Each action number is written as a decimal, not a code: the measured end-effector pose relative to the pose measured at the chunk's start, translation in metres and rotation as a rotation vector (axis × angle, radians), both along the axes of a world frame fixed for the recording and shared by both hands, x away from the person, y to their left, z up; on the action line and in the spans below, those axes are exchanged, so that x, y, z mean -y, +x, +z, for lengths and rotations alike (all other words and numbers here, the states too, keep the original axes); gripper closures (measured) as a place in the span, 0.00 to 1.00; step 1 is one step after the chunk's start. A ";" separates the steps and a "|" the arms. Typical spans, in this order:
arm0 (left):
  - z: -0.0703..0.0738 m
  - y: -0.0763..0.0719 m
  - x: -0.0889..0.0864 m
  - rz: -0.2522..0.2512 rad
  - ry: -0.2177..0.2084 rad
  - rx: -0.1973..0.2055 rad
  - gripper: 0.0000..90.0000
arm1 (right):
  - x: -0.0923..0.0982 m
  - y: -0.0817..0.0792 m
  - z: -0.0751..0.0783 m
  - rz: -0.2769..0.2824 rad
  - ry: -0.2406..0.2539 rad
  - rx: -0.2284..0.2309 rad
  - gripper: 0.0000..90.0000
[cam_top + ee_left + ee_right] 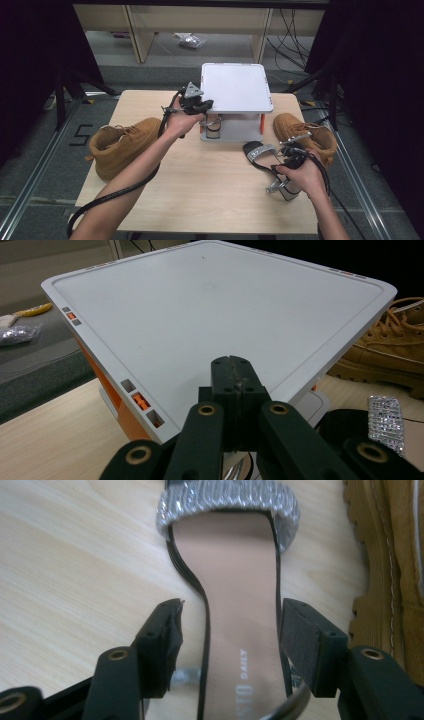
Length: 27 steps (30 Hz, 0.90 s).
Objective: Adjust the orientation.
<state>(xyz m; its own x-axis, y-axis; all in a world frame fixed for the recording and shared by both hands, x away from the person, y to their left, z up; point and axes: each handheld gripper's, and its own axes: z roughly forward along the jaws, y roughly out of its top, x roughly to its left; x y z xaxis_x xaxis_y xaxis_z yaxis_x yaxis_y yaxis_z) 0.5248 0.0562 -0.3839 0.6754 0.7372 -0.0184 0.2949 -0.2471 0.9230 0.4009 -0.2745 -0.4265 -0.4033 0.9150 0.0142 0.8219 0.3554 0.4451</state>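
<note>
High view: white two-tier rack [235, 87] at the far middle of the desk [200, 190]. One silver-strap heeled sandal [267, 160] lies on the desk just in front and to the right of the rack; its mate [214, 127] already sits on the rack's lower shelf, left end. Tan boot [125, 145] left of the rack, second tan boot [307, 135] right of it, both on the desk, apparently waiting their turn.

Right hand-held gripper [292, 155] is over the loose sandal. In the right gripper view its jaws stand spread on either side of the insole [240, 630], pads clear of the edges, so nothing is gripped; looks lined up across the narrow waist of the shoe, the easiest place to pinch.

Left hand-held gripper [195, 102] is at the rack's front-left corner, jaws fully closed and empty. In the left gripper view the shut tips [232, 385] hover over the top tray [225, 305], probably parked or steadying the rack.
</note>
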 end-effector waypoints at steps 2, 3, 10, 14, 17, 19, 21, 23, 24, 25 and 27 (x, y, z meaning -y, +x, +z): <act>0.000 0.000 0.000 -0.001 0.002 0.000 1.00 | 0.001 0.001 -0.001 0.007 -0.018 -0.022 0.46; 0.000 0.000 0.000 -0.001 0.000 -0.001 1.00 | 0.002 0.001 -0.002 0.013 -0.027 -0.037 0.46; 0.000 0.000 0.000 -0.002 0.004 0.001 1.00 | 0.000 0.009 -0.013 0.016 -0.068 -0.099 0.43; 0.000 0.000 0.000 -0.002 0.004 0.001 1.00 | -0.002 0.014 -0.016 -0.007 -0.089 -0.137 0.42; 0.000 0.000 0.000 -0.002 0.004 0.001 1.00 | -0.001 0.019 -0.021 0.023 -0.121 -0.150 0.41; 0.000 0.000 0.000 -0.002 0.004 0.002 1.00 | -0.005 0.020 -0.023 0.004 -0.124 -0.182 0.40; 0.000 0.000 0.000 -0.002 0.003 0.001 1.00 | -0.006 0.022 -0.024 0.029 -0.146 -0.191 0.39; 0.000 0.000 0.000 -0.003 0.005 0.001 1.00 | -0.008 0.025 -0.027 0.040 -0.164 -0.200 0.39; 0.000 0.000 0.000 -0.004 0.006 0.002 1.00 | -0.009 0.026 -0.027 0.050 -0.157 -0.214 0.39; 0.000 0.000 0.000 -0.004 0.006 0.003 1.00 | -0.010 0.028 -0.029 0.052 -0.160 -0.216 0.39; 0.000 0.000 0.000 -0.003 0.005 0.002 1.00 | -0.011 0.030 -0.031 0.054 -0.174 -0.228 0.39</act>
<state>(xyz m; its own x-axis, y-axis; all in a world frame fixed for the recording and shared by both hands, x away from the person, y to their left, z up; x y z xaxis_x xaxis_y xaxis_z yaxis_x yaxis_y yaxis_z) 0.5249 0.0563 -0.3837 0.6779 0.7350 -0.0130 0.2921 -0.2532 0.9223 0.4309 -0.2637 -0.4572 -0.4561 0.8888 -0.0452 0.8715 0.4564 0.1796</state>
